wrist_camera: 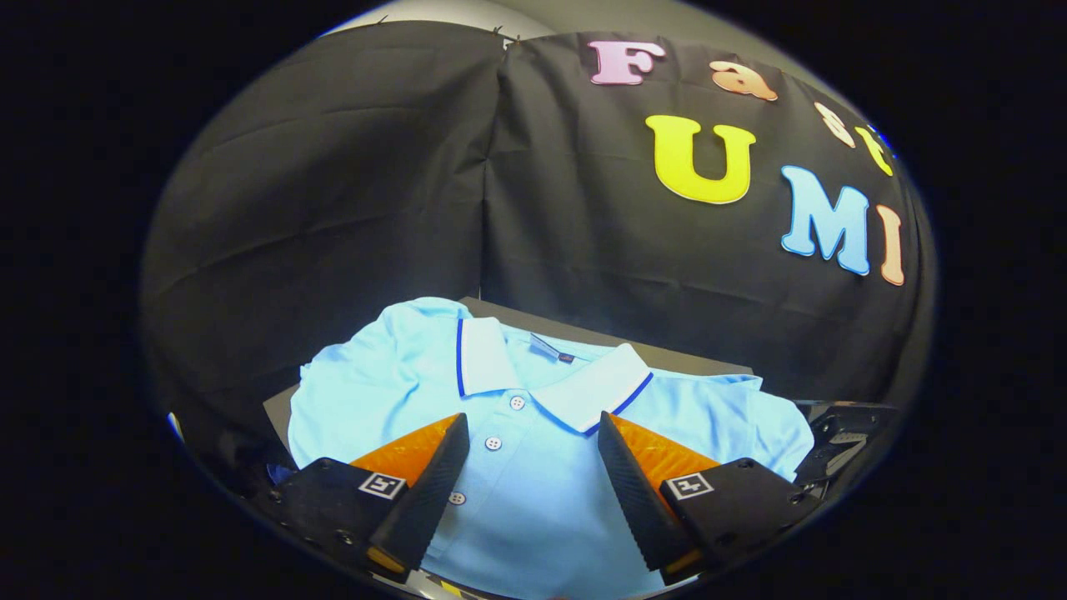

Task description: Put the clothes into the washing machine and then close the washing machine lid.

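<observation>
The tool (533,433) hangs with its two fingers spread wide and grasping nothing, their tips poised over the front of a light-blue short-sleeved polo shirt (533,500) of knit cloth with a white collar edged in dark blue. The shirt lies flat and face up directly under and just ahead of the tool, its row of white buttons (493,442) running between the fingers, nearer the left one. Its long axis runs straight away from the tool: the hem end passes below the fingers, while the collar (583,392) lies just beyond the fingertips, toward the black cloth wall. So the placket line is roughly in line with the fingers' reach, and the sleeves spread out to either side past each finger. The shirt rests on a dark flat bench (683,360), whose far edge shows behind the collar. I judge the shirt not yet gripped; a straight descent would bring the fingers down astride the chest.
</observation>
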{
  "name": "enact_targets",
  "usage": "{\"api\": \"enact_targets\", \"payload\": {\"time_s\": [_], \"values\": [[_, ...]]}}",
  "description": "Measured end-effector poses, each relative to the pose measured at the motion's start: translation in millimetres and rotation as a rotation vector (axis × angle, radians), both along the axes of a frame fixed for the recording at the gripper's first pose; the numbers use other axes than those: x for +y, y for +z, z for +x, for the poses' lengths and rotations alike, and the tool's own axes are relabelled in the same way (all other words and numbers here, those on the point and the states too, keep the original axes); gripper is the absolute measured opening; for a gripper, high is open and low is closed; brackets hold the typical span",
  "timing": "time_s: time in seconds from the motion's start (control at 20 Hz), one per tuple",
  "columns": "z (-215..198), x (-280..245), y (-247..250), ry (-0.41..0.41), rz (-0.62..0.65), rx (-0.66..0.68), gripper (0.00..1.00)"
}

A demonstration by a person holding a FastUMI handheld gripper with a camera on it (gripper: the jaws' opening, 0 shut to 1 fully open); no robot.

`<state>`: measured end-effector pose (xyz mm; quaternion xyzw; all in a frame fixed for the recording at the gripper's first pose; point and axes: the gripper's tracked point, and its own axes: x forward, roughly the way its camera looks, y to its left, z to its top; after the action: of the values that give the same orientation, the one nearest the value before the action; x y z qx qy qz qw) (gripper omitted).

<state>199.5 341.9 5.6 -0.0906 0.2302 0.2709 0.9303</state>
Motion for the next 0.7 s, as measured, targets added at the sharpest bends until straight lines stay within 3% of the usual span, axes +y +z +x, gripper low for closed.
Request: {"api": "enact_targets", "payload": {"time_s": [0.35,0.5,0.6,0.7], "values": [[4,0,-8,-0.001,0.016,0.117,0.94],[8,-2,-9,-0.011,0.03,0.123,0.69],[11,-2,-10,-0.021,0.063,0.133,0.29],[12,1,-10,0.0,0.037,0.127,0.3]]}}
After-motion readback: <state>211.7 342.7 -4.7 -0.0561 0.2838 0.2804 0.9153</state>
